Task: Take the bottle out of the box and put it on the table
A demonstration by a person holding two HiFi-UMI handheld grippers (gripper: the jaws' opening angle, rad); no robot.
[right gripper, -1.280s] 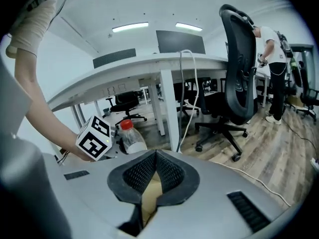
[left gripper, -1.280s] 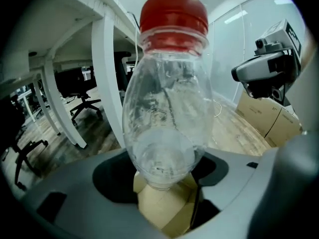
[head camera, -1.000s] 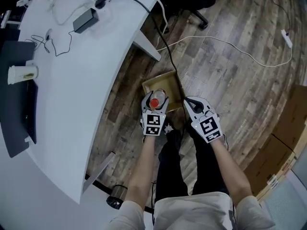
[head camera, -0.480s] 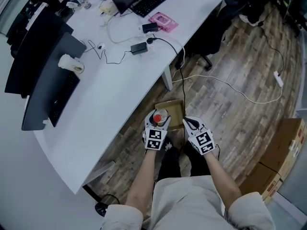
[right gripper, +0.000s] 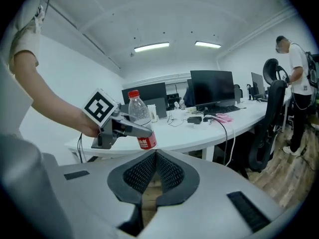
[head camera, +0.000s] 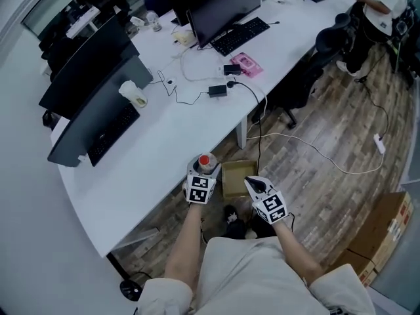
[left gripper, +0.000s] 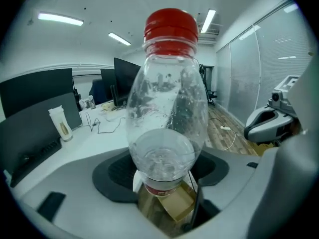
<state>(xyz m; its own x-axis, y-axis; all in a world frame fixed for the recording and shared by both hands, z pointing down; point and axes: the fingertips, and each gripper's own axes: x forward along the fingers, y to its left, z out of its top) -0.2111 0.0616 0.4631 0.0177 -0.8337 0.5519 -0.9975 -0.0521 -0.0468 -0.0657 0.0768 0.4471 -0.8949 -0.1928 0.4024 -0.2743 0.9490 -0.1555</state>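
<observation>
The left gripper (head camera: 200,174) is clamped on the bottle (left gripper: 167,108), its jaws spread wide around the lower body just above the red label (right gripper: 146,142), so the bottle stands nearly upright with its red cap (left gripper: 171,26) on top. The bottle is clear of the box (head camera: 237,178), which sits open on the wooden floor below, and it hangs in the air beside the near edge of the white table (head camera: 170,136), not yet set down. It is thin clear plastic with droplets clinging inside and looks largely empty, so it is probably very light and will dent under a hard squeeze. The smooth round wall could also slip or swivel between the pads if the grip is loose. The present low hold seems sound, since the ribbed section near the label is likely the stiffest part. It does leave the tall top free to tip, so the base should meet the tabletop flat before the jaws let go, or an empty bottle could easily topple or roll. The right gripper (right gripper: 153,168) is closed with nothing between its pads and hovers to the right of the bottle, above the box. Farther out on the table lie a cable with a power adapter (head camera: 217,90), a keyboard (head camera: 239,35) and dark monitors (head camera: 226,2). An office chair (head camera: 302,84) stands on the floor beyond.
</observation>
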